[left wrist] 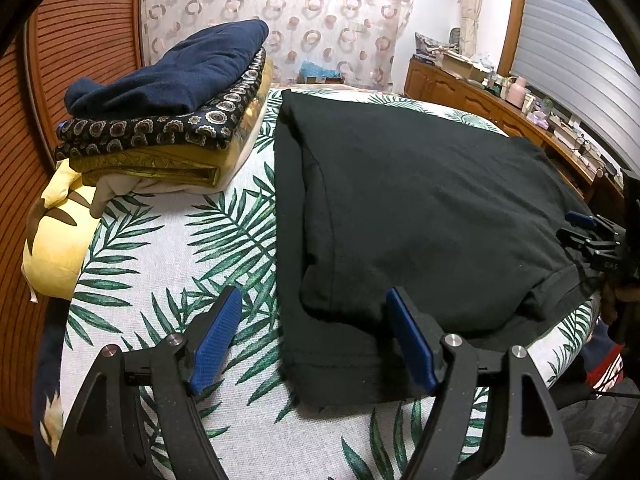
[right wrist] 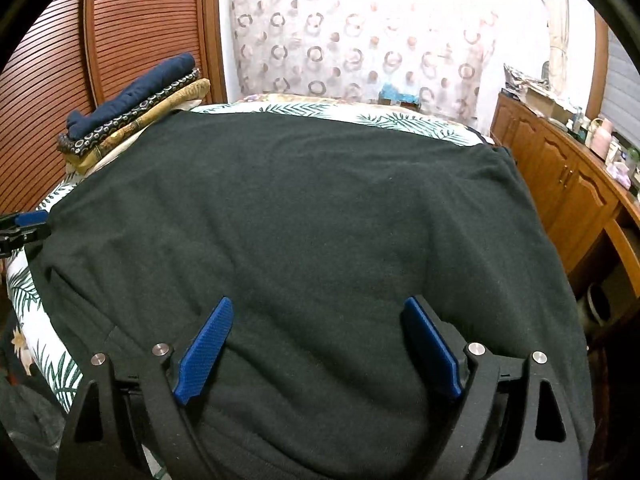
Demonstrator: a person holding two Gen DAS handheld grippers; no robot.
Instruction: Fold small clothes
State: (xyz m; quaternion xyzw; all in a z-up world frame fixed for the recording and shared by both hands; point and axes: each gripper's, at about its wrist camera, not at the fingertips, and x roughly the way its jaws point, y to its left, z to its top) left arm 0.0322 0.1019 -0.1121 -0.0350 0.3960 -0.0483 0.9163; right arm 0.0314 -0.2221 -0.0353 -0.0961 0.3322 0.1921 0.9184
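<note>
So the bed [left wrist: 168, 264] with the palm-leaf sheet takes up most of the view, and everything here sits on it. A black garment [left wrist: 420, 208] is spread flat across the bed's right half, with its left side folded over on itself and its near hem by the bed's front edge. At the bed's back-left corner there's a stack of folded clothes [left wrist: 168, 108], navy on top, then a dark patterned piece, then a mustard one. A yellow pillow [left wrist: 56, 252] lies just in front of that stack at the bed's left edge. The left gripper [left wrist: 314, 312] hovers over the garment's near-left corner, jaws wide apart, gripping nothing. The right gripper [right wrist: 320, 320] is over the garment's near edge, jaws spread wide too, holding nothing.
</note>
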